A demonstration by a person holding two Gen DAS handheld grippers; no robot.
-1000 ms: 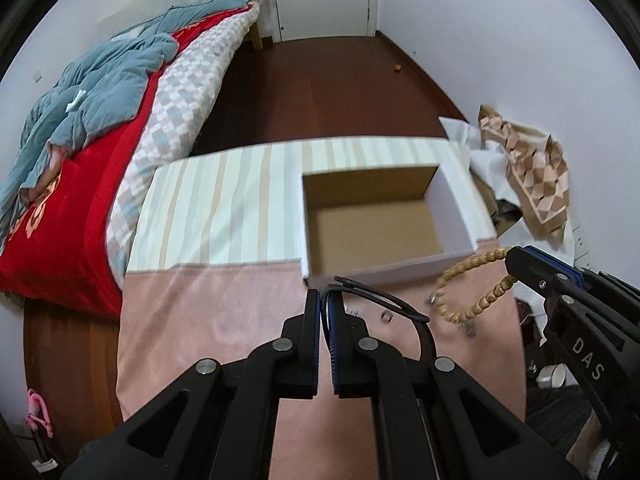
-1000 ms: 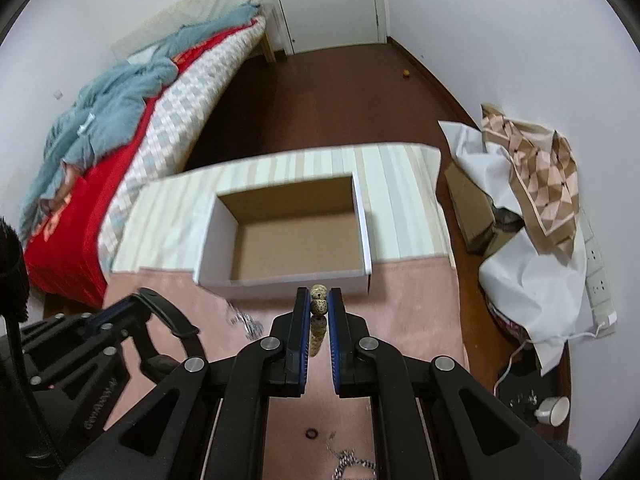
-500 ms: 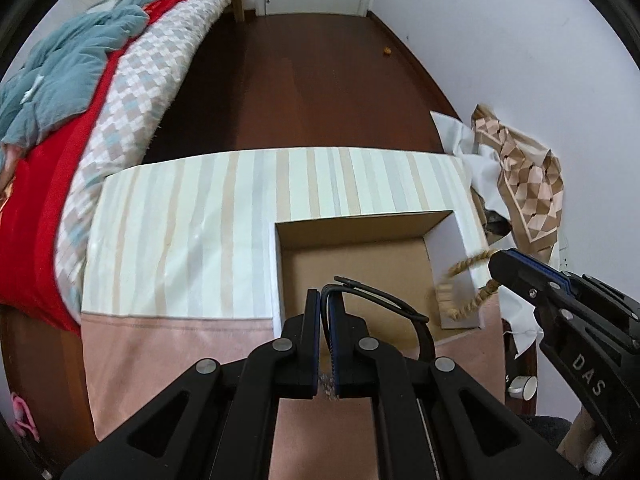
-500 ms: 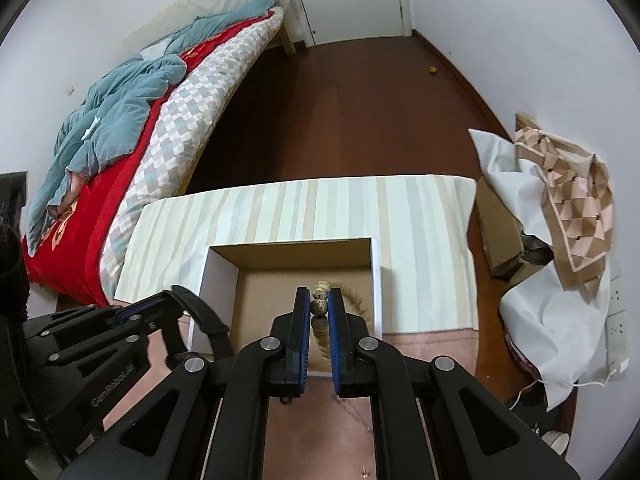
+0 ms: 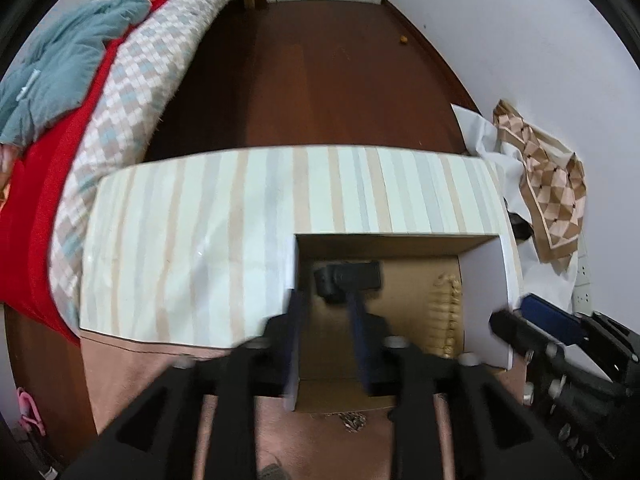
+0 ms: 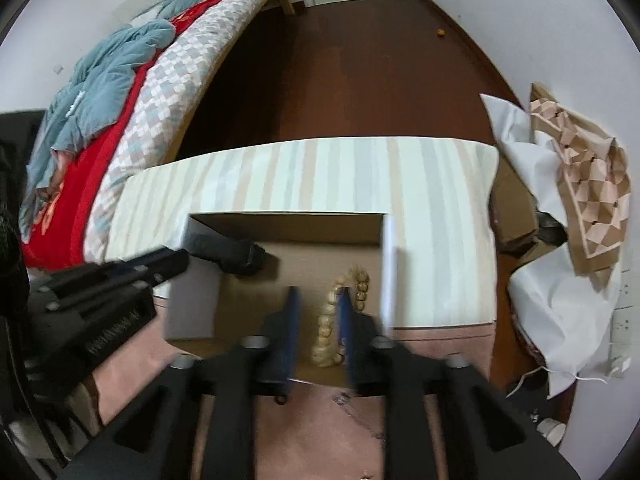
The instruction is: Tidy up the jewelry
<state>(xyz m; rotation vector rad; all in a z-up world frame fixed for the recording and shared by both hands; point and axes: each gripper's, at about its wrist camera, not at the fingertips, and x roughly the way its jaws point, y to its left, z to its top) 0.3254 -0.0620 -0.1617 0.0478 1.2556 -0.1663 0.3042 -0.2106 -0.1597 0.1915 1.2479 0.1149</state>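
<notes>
An open cardboard box [image 5: 482, 276] [image 6: 386, 264] sits on the table. My left gripper [image 5: 326, 308] is open above the box; a black band [image 5: 348, 276] lies inside just beyond its fingers and also shows in the right wrist view [image 6: 232, 256]. My right gripper [image 6: 318, 312] is open over the box's right side. A wooden bead bracelet [image 6: 340, 312] lies in the box between and past its fingers; in the left wrist view the bracelet [image 5: 444, 312] lies along the box's right wall.
The table has a striped cloth [image 5: 200, 240] at the back and a pink cloth [image 6: 440, 352] in front, with small jewelry pieces [image 5: 352, 420] near the box. A bed [image 5: 80, 120] stands left. Bags and paper [image 6: 560, 200] lie right on the floor.
Both grippers moved forward over the box and opened. The black band dropped from the left gripper and the bead bracelet from the right gripper into the box.
</notes>
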